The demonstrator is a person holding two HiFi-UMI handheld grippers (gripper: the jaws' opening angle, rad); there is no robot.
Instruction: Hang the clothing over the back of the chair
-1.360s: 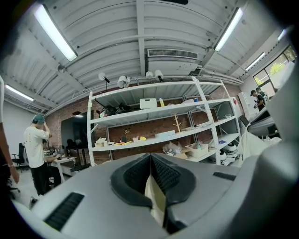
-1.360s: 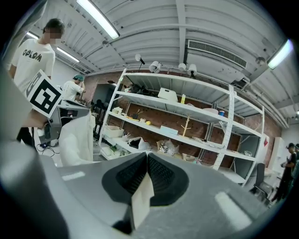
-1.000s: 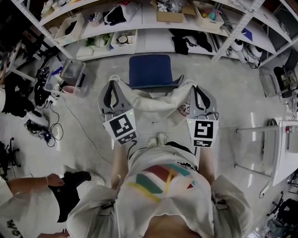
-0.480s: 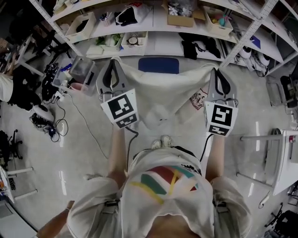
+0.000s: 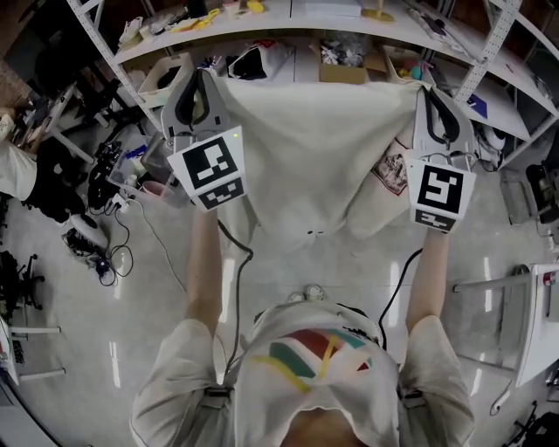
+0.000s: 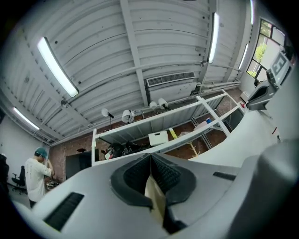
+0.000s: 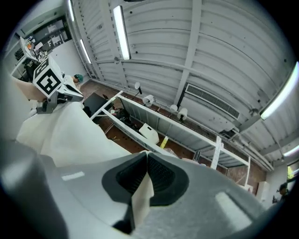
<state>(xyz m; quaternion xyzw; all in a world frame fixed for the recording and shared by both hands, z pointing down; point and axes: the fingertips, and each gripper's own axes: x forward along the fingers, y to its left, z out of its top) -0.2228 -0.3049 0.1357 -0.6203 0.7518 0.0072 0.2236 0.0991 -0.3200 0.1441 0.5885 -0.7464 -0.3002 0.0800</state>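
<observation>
Clothing up & spread btw both tongs, not yet on the chair.
Left tongs (image 5: 200, 83) & right tongs (image 5: 432, 100) are each pinched tight on a top corner of the cream clothing (image 5: 319, 144). It hangs as a wide sheet btw them, in front of the far shelves (image 5: 262, 22), w/ the lower hem loose above the floor (image 5: 288, 262). Pickup & spreading look done; draping over the chair back is what's left. Chair isn't visible, prob. hidden behind the cloth, so its top edge can't be judged. Room: bare floor near the person & straight ahead. Cables (image 5: 96, 253) & clutter are at left, a metal frame (image 5: 489, 288) at right, & the shelf edge closes the far side. Hem should clear the chair back w/o snagging.
</observation>
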